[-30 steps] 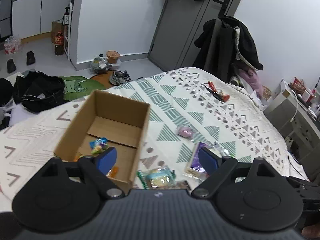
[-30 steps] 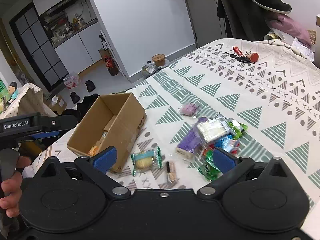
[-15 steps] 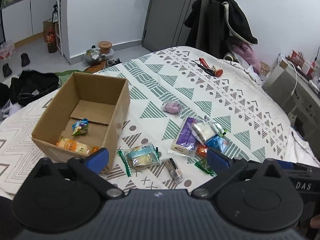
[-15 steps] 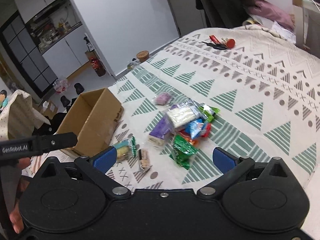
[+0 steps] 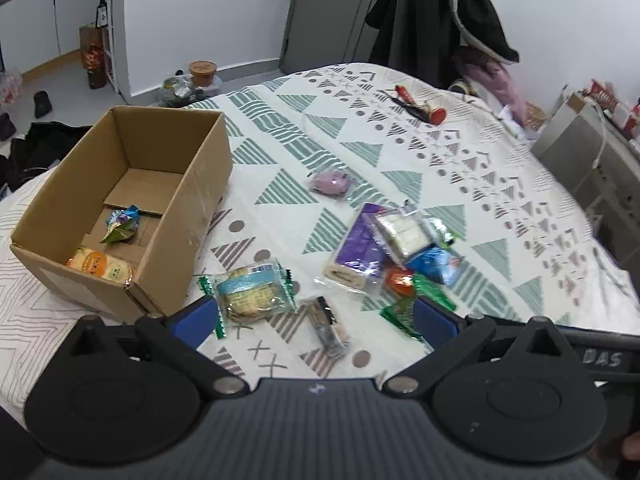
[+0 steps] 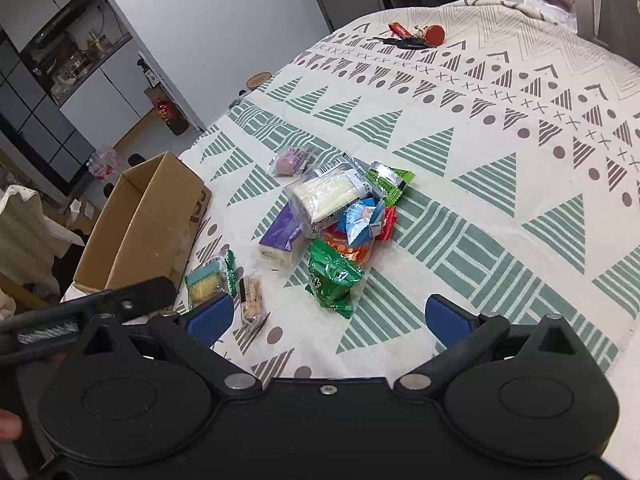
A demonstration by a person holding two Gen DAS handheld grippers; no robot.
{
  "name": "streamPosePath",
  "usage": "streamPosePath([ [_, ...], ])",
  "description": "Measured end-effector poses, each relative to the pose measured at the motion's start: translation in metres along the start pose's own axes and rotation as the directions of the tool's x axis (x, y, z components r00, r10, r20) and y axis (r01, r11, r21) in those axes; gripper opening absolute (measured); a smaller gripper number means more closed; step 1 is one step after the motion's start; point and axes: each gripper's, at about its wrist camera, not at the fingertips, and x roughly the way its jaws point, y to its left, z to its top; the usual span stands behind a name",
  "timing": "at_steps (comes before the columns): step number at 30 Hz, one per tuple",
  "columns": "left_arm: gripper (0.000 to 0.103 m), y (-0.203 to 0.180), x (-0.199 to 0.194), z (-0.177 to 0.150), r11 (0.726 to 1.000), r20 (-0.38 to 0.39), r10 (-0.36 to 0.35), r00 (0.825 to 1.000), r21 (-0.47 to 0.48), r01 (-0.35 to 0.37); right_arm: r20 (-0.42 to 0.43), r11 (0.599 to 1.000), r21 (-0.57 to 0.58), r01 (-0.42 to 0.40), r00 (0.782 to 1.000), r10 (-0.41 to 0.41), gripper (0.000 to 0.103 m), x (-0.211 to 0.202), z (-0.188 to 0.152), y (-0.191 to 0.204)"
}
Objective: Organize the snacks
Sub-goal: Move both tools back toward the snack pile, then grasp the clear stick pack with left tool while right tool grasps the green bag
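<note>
Snacks (image 5: 400,248) lie heaped on the bedspread (image 5: 460,168) at 3 o'clock from the cardboard box (image 5: 188,184), likely tipped out there for sorting. 2 packets (image 5: 108,252) already sit inside the box. Both tongs hang spread wide and empty: the left gripper (image 5: 316,316) above a round biscuit pack (image 5: 250,292) at 5 o'clock from the box, the right gripper (image 6: 328,316) near a green packet (image 6: 334,276), seemingly each lining up its own pick.

left gripper (image 5: 316,318): lower, off box (image 5: 132,204), over snacks (image 5: 394,248) | right gripper (image 6: 327,316): lower, nearer
</note>
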Motion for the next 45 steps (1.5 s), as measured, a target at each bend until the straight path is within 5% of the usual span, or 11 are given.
streamPosePath([
  [15,0.099,-0.006,0.064,-0.013,0.999,-0.117,-0.004,0.993,-0.033,0.0,-0.079,1.0,-0.03,-0.001,0.997,-0.002,0.093,0.029,0.003,-0.01],
  [23,0.057,-0.005,0.093,-0.018,0.997,-0.185,-0.053,0.981,-0.068,0.041,-0.117,0.999,-0.035,-0.013,0.993,0.009,0.085,0.045,0.004,-0.012],
  [28,0.053,-0.005,0.1,-0.018,0.997,-0.176,-0.057,0.983,-0.068,0.046,-0.127,0.999,-0.042,-0.008,0.992,0.003,0.08,0.054,0.005,-0.013],
  [33,0.018,0.0,0.103,-0.012,0.995,-0.184,-0.074,0.98,-0.072,0.062,-0.136,0.999,-0.053,-0.007,0.991,0.0,0.072,0.062,0.007,-0.011],
  [45,0.016,0.012,0.095,-0.003,0.994,-0.162,-0.086,0.983,-0.077,0.075,-0.093,0.992,-0.125,0.018,0.995,-0.029,0.064,0.078,0.013,0.01],
])
